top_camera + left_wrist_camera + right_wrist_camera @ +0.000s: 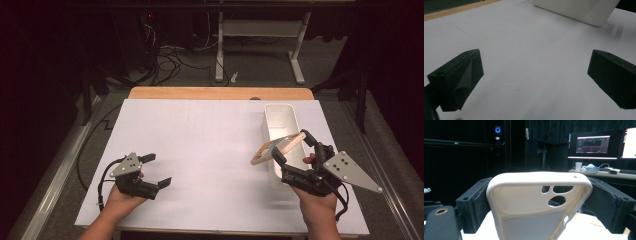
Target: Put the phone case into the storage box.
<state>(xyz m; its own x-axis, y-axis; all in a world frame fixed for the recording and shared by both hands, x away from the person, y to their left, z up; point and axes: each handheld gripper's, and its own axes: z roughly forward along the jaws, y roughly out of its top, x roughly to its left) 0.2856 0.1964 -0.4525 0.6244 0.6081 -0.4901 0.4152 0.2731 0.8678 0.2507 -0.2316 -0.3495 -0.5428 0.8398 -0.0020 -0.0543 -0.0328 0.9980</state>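
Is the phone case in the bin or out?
Out: right tool holds the phone case lifted above the white bin rim.

A cream phone case sits clamped between the two black jaws of the right gripper, its inner side facing the camera and its camera cut-outs toward the upper right. Behind it the room is dark, with a blue ring light at upper left. At right, lit monitors stand on a desk with a white cup.
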